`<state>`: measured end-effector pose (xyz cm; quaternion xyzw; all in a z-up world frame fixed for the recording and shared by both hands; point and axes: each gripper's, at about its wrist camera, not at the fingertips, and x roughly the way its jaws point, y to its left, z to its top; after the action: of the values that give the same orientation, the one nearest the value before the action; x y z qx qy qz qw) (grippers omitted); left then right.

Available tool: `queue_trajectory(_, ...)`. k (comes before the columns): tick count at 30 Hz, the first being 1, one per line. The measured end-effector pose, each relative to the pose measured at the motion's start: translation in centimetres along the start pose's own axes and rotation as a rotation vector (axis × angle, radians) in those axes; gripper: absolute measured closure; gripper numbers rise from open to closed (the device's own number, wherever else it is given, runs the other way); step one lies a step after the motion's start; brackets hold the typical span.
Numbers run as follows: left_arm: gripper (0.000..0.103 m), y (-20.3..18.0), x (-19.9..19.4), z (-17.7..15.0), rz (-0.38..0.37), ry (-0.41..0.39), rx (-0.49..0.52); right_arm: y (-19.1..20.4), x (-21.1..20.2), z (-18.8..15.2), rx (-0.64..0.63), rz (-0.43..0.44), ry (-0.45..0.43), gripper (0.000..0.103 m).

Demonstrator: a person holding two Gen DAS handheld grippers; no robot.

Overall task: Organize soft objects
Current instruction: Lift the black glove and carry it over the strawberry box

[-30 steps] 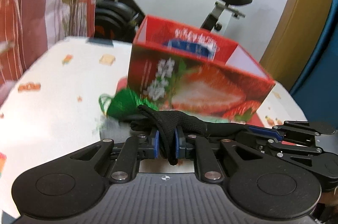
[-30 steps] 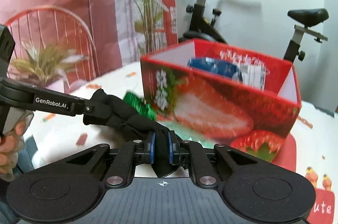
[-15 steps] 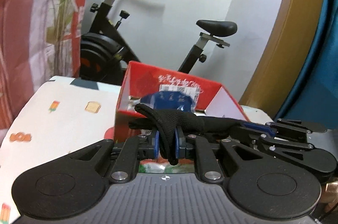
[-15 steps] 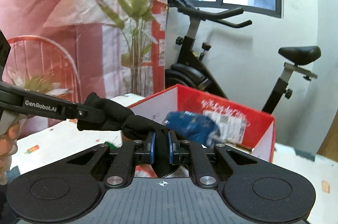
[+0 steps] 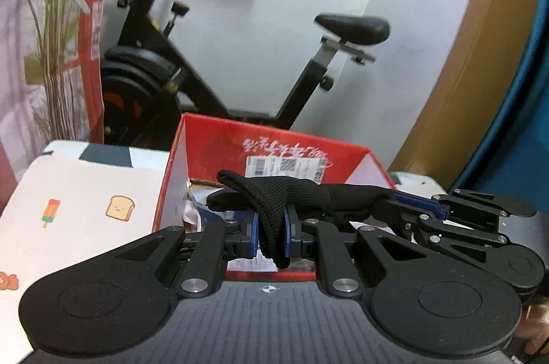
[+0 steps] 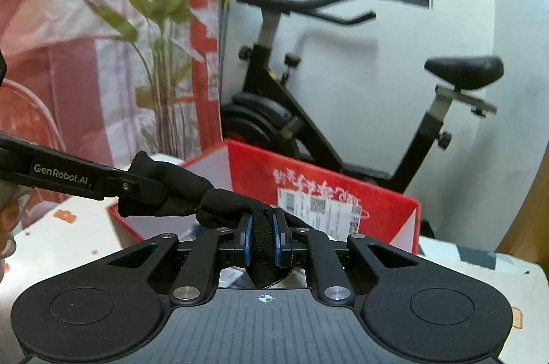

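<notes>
A black knit cloth (image 5: 284, 195) is stretched between both grippers, held in the air over the open red strawberry box (image 5: 274, 144). My left gripper (image 5: 271, 231) is shut on one end of it. My right gripper (image 6: 262, 238) is shut on the other end of the cloth (image 6: 212, 202). The right gripper also shows in the left wrist view (image 5: 411, 209), and the left one in the right wrist view (image 6: 137, 189). The box (image 6: 308, 171) holds a blue packet (image 5: 212, 213) and papers, mostly hidden.
The box stands on a white table (image 5: 79, 192) with small printed pictures. An exercise bike (image 5: 206, 82) stands behind the table by a white wall. A plant (image 6: 161, 55) and a red-pink curtain are at the left. A wooden door frame (image 5: 463, 72) is at the right.
Both grippers have risen with the black cloth and moved toward the box. The box's front and the green object beside it have dropped out of view; I now look down into the box.
</notes>
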<state>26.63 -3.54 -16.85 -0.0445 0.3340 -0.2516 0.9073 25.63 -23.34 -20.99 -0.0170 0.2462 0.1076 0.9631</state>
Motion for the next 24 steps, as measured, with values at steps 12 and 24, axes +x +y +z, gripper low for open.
queue_trajectory(12,0.087,1.4,5.8,-1.0,0.021,0.211,-0.069,-2.0,5.8,-2.3,0.097,0.042,0.222,0.091)
queue_trajectory(24,0.065,1.9,6.4,0.0,0.081,0.183,-0.019,-3.0,8.2,-1.9,0.274,0.086,0.356,0.091)
